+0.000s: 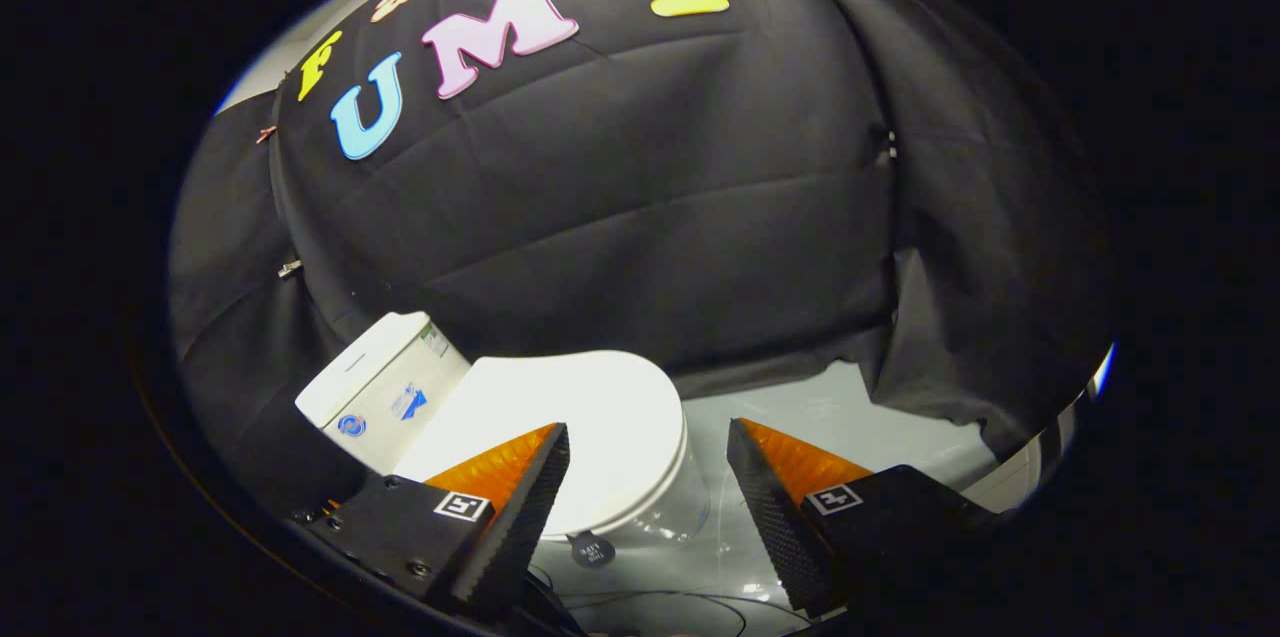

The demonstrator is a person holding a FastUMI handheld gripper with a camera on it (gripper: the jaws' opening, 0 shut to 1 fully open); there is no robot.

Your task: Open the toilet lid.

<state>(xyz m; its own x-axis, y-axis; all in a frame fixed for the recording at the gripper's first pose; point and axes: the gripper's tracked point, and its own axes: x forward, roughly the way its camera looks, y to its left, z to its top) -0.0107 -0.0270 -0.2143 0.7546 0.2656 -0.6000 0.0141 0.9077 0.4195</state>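
Observation:
A white toilet stands just ahead of my fingers, seen tilted. Its lid (590, 427) lies flat and closed over the bowl (665, 507), and the white cistern (385, 397) rises behind it, toward the black cloth wall. My gripper (648, 442) is open, with a wide gap between the fingers. The left finger (530, 497) overlaps the near side of the lid in the image; whether it touches is unclear. The right finger (765, 507) hangs off the lid's edge, over the floor. Nothing is held between them.
Pale grey floor (850, 417) stretches to the right of the toilet up to the black cloth wall (650, 197). Thin dark cables (680, 602) lie on the floor below the bowl. A small round dark tag (592, 549) hangs at the lid's front edge.

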